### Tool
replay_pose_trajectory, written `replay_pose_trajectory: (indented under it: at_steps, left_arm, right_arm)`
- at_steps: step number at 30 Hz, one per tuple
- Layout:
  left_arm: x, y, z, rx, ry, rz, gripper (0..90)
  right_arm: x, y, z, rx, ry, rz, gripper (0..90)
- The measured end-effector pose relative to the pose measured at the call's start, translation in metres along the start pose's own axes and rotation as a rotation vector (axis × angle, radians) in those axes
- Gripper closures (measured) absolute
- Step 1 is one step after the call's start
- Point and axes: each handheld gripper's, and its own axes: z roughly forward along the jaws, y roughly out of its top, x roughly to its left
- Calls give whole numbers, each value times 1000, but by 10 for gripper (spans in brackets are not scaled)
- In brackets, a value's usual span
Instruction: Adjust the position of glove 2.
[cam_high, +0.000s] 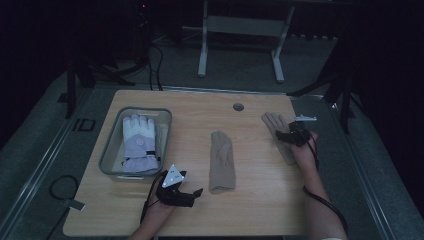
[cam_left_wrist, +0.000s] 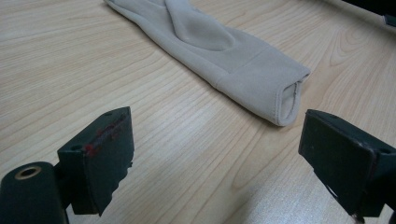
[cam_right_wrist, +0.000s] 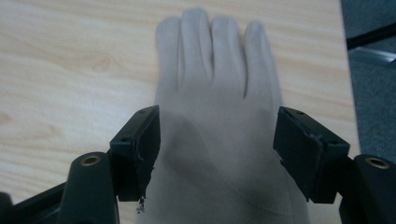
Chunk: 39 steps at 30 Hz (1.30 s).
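Beige gloves (cam_high: 222, 161), pale wood table (cam_high: 260, 200) (white-and-lilac glove (cam_high: 139, 142) binned).

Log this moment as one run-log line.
left gripper: open, near middle glove cuff | right gripper: open over right glove | padded glove: in bin

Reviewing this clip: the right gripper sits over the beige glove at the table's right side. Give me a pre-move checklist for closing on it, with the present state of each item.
1. Right gripper open: ok, its fingers stand apart.
2. Right beige glove between those fingers: ok, they straddle its palm.
3. Glove lying flat on the table: ok, fingers extended, no folds seen.
4. Fingers low enough to pinch fabric: cannot tell, contact with the cloth is unclear.
5. Left gripper out of the way: ok, open, near the cuff of the middle beige glove, touching nothing.
6. Grey bin has room: cannot tell, a white and lilac ski glove lies in it.
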Motion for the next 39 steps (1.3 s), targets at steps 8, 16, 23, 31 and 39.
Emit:
replay_pose_trajectory:
  at_steps: [8,16,23,31,39]
  left_arm:
    - [0,0,0,1,2,-2,105]
    - [-1,0,0,4,4,0,105]
    - [0,0,0,6,7,-3,105]
    - [-1,0,1,9,13,5,105]
    - [-3,0,0,13,12,20,106]
  right_arm:
    - [-3,-6,6,38,35,3,488]
    - [0,-8,1,38,27,64,767]
    - [10,-10,-15,17,32,157,782]
    - [29,-7,-55,-63,0,198,781]
    - [48,-19,-89,-103,-41,199,780]
